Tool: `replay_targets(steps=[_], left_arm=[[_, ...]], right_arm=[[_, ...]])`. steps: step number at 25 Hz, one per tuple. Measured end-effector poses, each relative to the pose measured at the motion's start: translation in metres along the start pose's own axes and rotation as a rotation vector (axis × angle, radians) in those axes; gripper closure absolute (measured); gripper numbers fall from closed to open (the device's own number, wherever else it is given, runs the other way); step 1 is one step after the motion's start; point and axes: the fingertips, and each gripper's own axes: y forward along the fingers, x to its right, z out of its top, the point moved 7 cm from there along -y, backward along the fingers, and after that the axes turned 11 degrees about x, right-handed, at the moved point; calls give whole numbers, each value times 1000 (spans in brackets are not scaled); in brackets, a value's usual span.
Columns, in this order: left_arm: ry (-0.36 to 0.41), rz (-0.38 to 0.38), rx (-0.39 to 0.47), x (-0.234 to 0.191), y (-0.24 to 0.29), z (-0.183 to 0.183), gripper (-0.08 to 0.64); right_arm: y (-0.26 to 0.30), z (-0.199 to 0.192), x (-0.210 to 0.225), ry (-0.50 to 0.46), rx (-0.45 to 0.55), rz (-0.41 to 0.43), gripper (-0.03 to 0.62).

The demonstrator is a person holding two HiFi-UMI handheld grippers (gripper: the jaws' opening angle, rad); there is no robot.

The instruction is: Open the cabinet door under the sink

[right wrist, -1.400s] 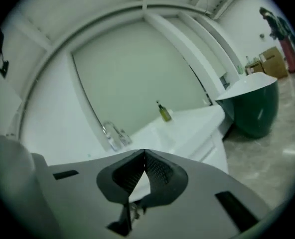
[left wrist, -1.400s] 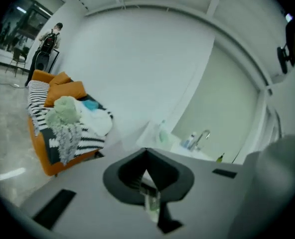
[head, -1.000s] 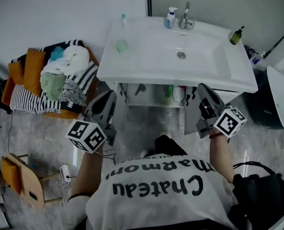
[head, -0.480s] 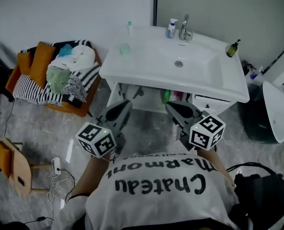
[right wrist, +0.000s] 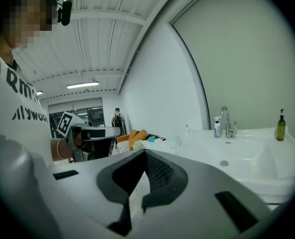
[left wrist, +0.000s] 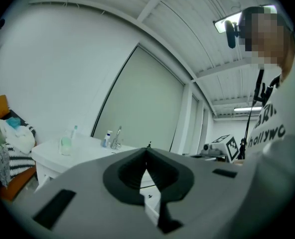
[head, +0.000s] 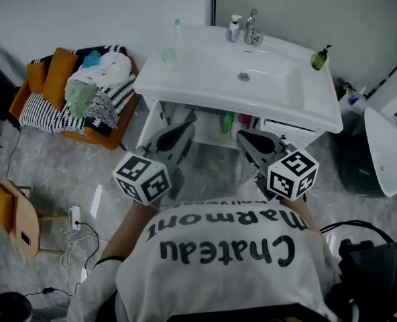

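Note:
The white sink (head: 185, 86) stands against the wall. Under it the cabinet (head: 212, 129) shows its inside, with a green bottle (head: 227, 123) and a red one (head: 243, 121) on a shelf. A white front panel (head: 286, 127) sits below the basin at the right. My left gripper (head: 187, 126) and right gripper (head: 241, 137) hover side by side in front of that opening, touching nothing. In the left gripper view the left gripper (left wrist: 147, 151) is shut and empty. The right gripper (right wrist: 145, 153) is likewise shut and empty in the right gripper view.
An orange chair (head: 37, 79) piled with clothes stands left of the sink. A tap (head: 251, 29), small bottles and a dark soap bottle (head: 319, 57) sit on the basin. A white fixture (head: 386, 153) and black bin (head: 353, 163) are at the right; a wooden stool (head: 14, 220) and cables (head: 71, 240) at the left.
Both grippers have drawn together in front of the cabinet opening: the left one moved right, the right one moved left and rolled. Both stay shut and empty.

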Motion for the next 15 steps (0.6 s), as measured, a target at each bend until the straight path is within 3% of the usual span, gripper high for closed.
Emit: replay_targets(steps=[9, 15], left_arm=[[-23, 38, -22, 2, 2, -9, 551], [161, 15, -83, 6, 6, -10, 551]], right_arm=[[-2, -8, 12, -38, -78, -10, 581], [0, -10, 17, -29, -76, -22, 581]])
